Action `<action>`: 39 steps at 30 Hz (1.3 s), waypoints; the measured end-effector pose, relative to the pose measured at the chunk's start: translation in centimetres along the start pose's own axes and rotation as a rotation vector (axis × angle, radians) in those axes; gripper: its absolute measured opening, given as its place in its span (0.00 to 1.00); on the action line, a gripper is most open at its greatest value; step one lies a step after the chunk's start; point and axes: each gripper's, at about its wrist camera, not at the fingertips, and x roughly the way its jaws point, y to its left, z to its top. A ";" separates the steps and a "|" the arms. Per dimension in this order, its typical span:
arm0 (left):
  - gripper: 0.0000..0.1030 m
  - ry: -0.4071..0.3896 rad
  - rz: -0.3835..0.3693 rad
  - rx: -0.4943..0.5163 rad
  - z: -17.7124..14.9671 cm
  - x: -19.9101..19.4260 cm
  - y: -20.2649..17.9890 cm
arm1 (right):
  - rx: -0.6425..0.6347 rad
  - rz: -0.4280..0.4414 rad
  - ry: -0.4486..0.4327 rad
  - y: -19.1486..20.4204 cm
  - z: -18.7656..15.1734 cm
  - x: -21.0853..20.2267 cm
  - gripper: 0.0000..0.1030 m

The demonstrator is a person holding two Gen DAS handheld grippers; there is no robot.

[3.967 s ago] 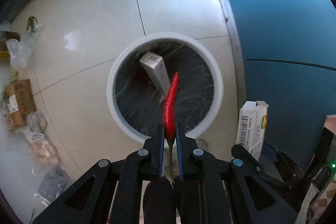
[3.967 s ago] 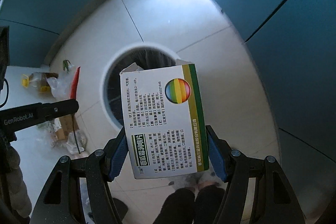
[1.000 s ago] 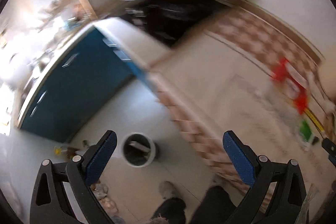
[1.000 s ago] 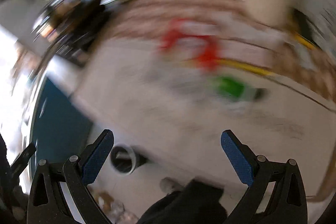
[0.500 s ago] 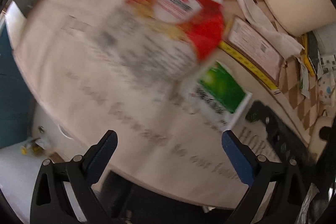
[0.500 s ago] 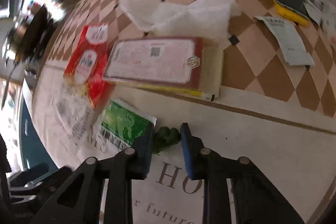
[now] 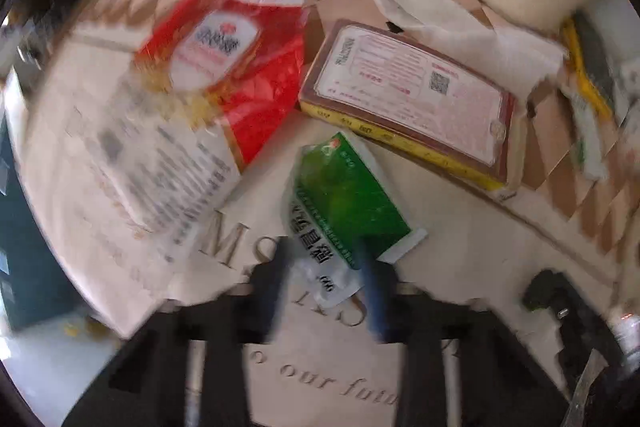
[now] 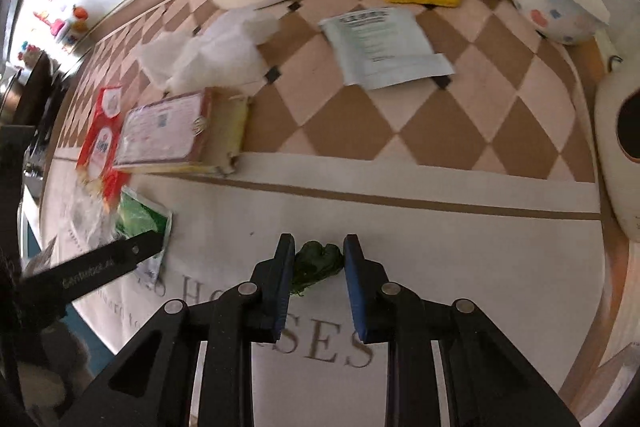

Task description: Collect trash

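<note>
The left gripper (image 7: 324,263) has just been closing, with the near corner of the green packet (image 7: 340,203) between its jaws, but the picture is blurry, so I cannot tell if the pads press on it yet. The right gripper (image 8: 318,261) is clamped on a small green leaf (image 8: 318,263) that lies on the table (image 8: 460,247). The packet is thin and flat and held only by a corner — it could slip out or flop on the way to the bin — and the leaf is soft, so it could tear or drop if the hand moves too fast.
</note>
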 end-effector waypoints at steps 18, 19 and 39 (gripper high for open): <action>0.00 -0.242 -0.016 0.057 -3.6 -9.5 4.6 | -0.039 0.052 -0.038 3.1 -0.2 -2.6 0.25; 0.00 -0.259 -0.013 0.049 -3.1 -9.7 6.4 | -0.050 0.056 -0.044 3.7 -0.2 -3.0 0.25; 0.00 -0.384 0.031 -0.338 -11.0 -12.9 33.9 | -0.348 0.164 -0.081 25.5 -8.5 -6.5 0.25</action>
